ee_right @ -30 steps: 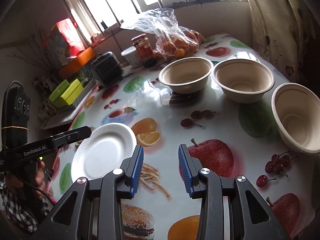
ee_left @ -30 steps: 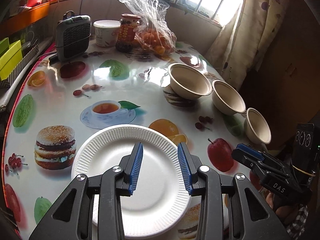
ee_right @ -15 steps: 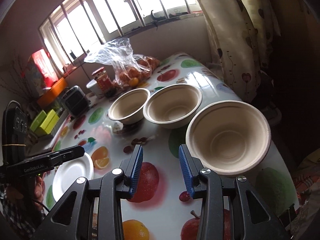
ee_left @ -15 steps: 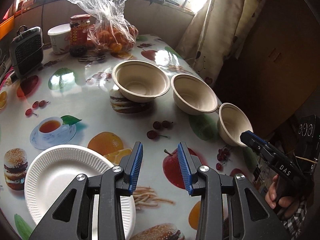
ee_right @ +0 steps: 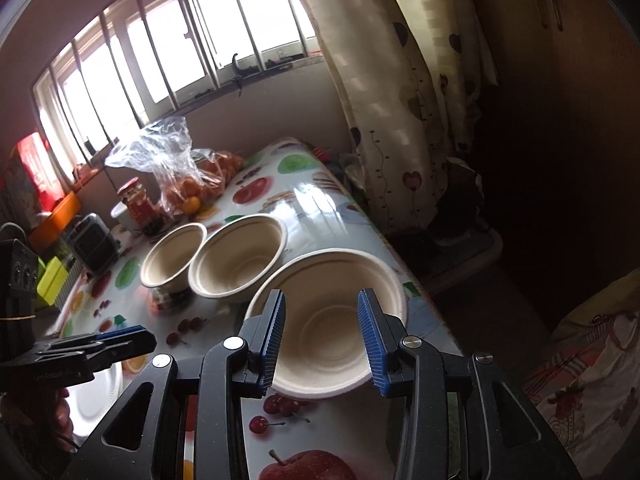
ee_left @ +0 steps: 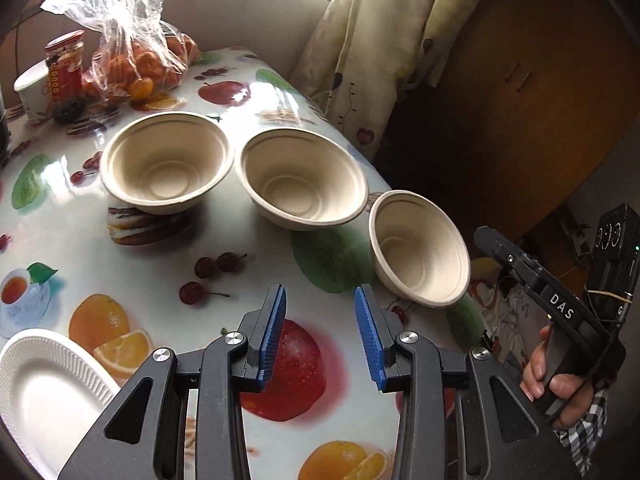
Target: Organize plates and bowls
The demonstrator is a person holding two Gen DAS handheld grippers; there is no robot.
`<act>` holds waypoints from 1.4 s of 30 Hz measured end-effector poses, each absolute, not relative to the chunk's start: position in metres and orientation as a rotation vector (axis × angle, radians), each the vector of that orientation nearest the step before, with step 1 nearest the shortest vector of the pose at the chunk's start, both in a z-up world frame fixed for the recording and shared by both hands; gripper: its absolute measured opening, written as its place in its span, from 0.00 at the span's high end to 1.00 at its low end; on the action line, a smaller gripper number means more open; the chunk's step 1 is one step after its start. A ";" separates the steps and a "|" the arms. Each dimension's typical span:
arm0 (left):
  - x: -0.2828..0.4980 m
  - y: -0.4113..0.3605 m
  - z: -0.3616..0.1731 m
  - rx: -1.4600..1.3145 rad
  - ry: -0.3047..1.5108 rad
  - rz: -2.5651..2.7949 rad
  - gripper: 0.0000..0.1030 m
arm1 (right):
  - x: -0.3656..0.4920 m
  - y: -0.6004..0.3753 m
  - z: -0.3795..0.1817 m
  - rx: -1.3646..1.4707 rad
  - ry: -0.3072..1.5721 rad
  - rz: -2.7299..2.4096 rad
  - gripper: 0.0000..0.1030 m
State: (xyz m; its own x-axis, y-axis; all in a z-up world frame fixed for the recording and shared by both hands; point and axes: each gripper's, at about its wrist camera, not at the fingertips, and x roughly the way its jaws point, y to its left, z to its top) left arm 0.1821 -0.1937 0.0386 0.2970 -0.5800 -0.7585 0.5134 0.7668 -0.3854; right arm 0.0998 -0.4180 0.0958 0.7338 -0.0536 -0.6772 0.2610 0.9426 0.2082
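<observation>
Three bowls waiting in a row; right tool lining up on the nearest.

Left wrist view: the left tool [ee_left: 320, 332] is hovering released over the worktop [ee_left: 248, 248], the plate [ee_left: 44, 392] lying at 8 o'clock. Right wrist view: the right tool [ee_right: 322, 334] is spreading released around the upright nearest bowl [ee_right: 326, 320], its mouth facing up; closing on the rim seems next.

Bag of oranges [ee_left: 132, 68] beside red jar [ee_left: 64, 68], white tub [ee_left: 30, 92]; curtain [ee_left: 372, 40] behind.
</observation>
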 end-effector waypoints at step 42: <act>0.203 -0.267 0.006 -0.100 1.145 -0.873 0.64 | 0.118 -0.457 0.051 0.431 0.832 -0.184 0.86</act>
